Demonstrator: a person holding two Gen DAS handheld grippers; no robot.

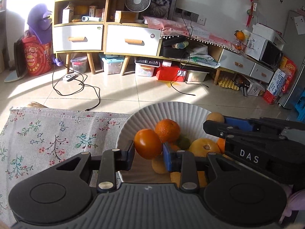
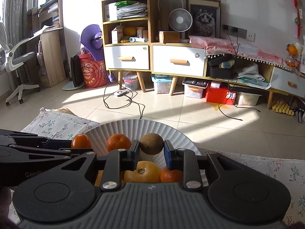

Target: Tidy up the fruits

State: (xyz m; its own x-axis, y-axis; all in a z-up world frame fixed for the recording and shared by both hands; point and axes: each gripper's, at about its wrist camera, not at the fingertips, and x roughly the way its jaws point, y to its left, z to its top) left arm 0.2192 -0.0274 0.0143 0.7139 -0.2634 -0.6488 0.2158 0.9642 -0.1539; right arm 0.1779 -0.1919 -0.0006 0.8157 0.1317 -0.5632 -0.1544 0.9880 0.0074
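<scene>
A white ribbed plate [image 1: 152, 112] [image 2: 171, 131] holds several fruits: a mandarin [image 1: 167, 130] [image 2: 118, 142], a large yellow citrus [image 1: 204, 147] [image 2: 143, 171] and a small mandarin [image 2: 170, 175]. My left gripper [image 1: 148, 150] is shut on a smooth orange persimmon [image 1: 147, 144] and holds it just above the plate's near left side; the persimmon also shows in the right wrist view [image 2: 81, 141]. My right gripper [image 2: 151, 150] is shut on a brown kiwi [image 2: 151, 144] above the plate. The kiwi shows in the left wrist view [image 1: 215, 117].
The plate sits on a floral tablecloth [image 1: 47, 143] [image 2: 266, 171] whose far edge drops to a tiled floor [image 1: 133, 89]. Cabinets, storage boxes and cables stand beyond it.
</scene>
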